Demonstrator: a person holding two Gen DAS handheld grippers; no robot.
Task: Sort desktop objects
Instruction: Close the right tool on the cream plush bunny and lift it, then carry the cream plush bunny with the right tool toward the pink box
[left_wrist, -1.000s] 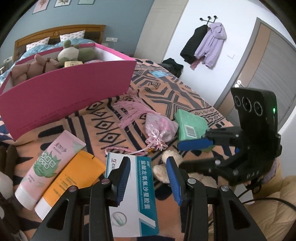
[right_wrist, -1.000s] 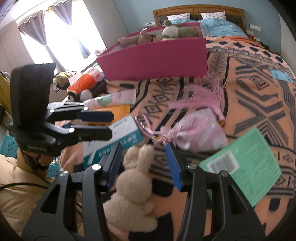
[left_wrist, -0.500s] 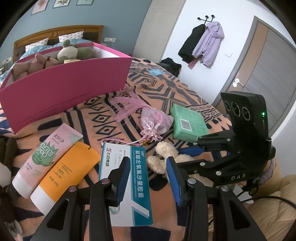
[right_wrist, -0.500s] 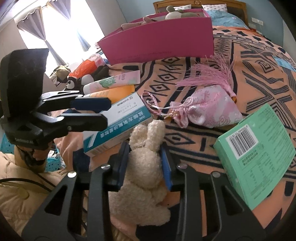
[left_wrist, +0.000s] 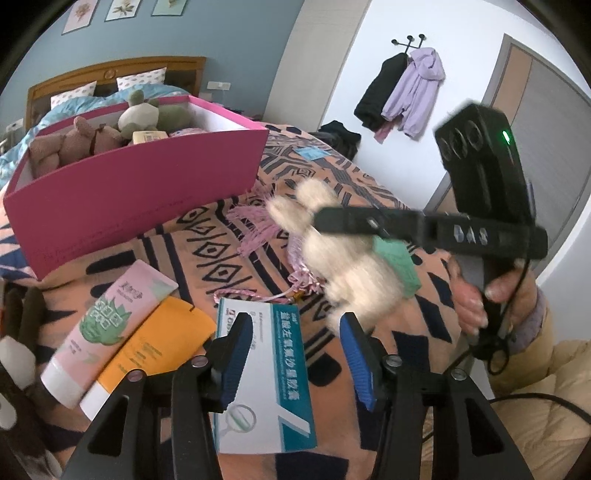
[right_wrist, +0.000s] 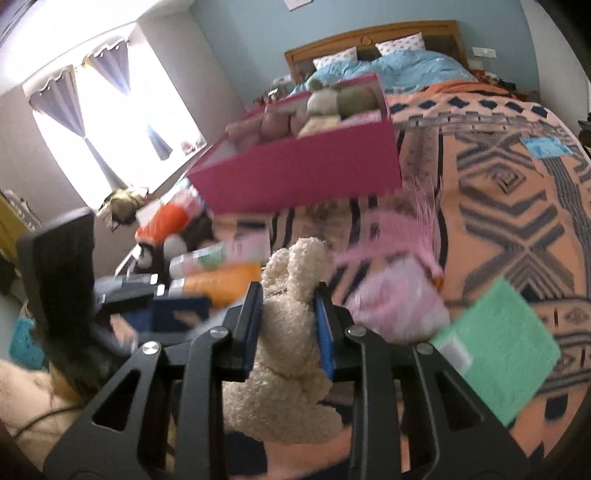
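My right gripper (right_wrist: 290, 295) is shut on a cream plush rabbit (right_wrist: 291, 332) and holds it in the air above the bed; in the left wrist view the rabbit (left_wrist: 347, 258) hangs blurred under that gripper (left_wrist: 332, 218). My left gripper (left_wrist: 295, 332) is open and empty, low over a white and teal medicine box (left_wrist: 266, 376). A pink tube (left_wrist: 110, 310) and an orange tube (left_wrist: 147, 350) lie to its left. A pink storage box (left_wrist: 140, 192) with soft toys in it stands further back on the bed.
A pink tasselled pouch (right_wrist: 395, 295) and a green box (right_wrist: 498, 350) lie on the patterned blanket (right_wrist: 517, 206). Another plush toy (right_wrist: 170, 229) lies at the bed's left edge. Jackets (left_wrist: 402, 88) hang on the wall.
My right gripper closed on the plush rabbit and lifted it off the blanket, up and toward the pink box. My left gripper stayed open over the medicine box.
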